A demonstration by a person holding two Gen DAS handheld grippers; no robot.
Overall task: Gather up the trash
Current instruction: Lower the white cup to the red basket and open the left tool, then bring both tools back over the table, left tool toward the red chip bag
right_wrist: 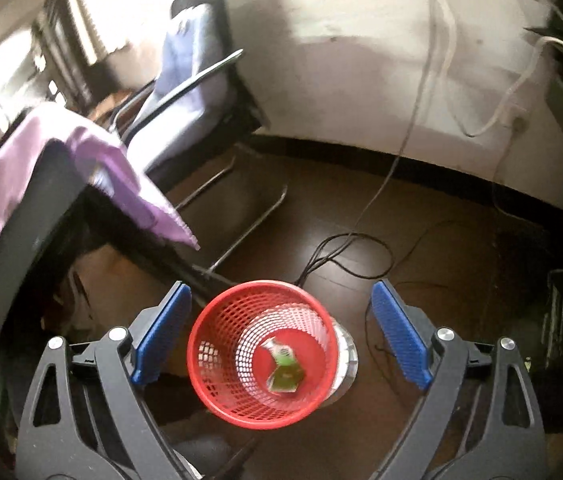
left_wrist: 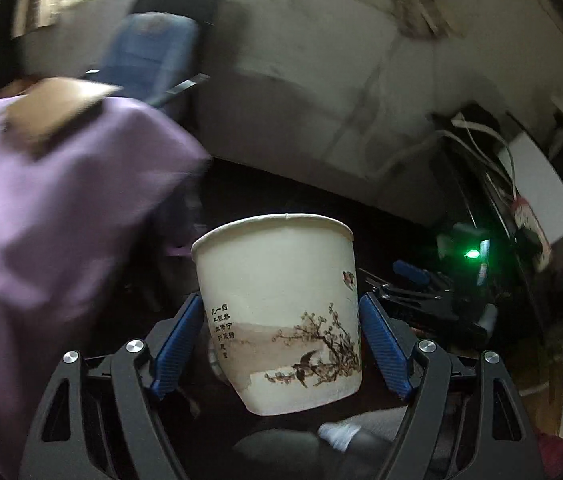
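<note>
A white paper cup printed with birds, blossom branches and black characters sits upright between the blue pads of my left gripper, which is shut on its sides. In the right wrist view a red mesh basket stands on the dark floor, directly below my right gripper. That gripper is open with nothing between its blue fingers. A crumpled green and silver wrapper lies at the bottom of the basket.
A person in a purple shirt fills the left of the left wrist view. A blue padded chair with metal legs stands by the wall. Black cables loop across the floor behind the basket. A device with a green light sits at right.
</note>
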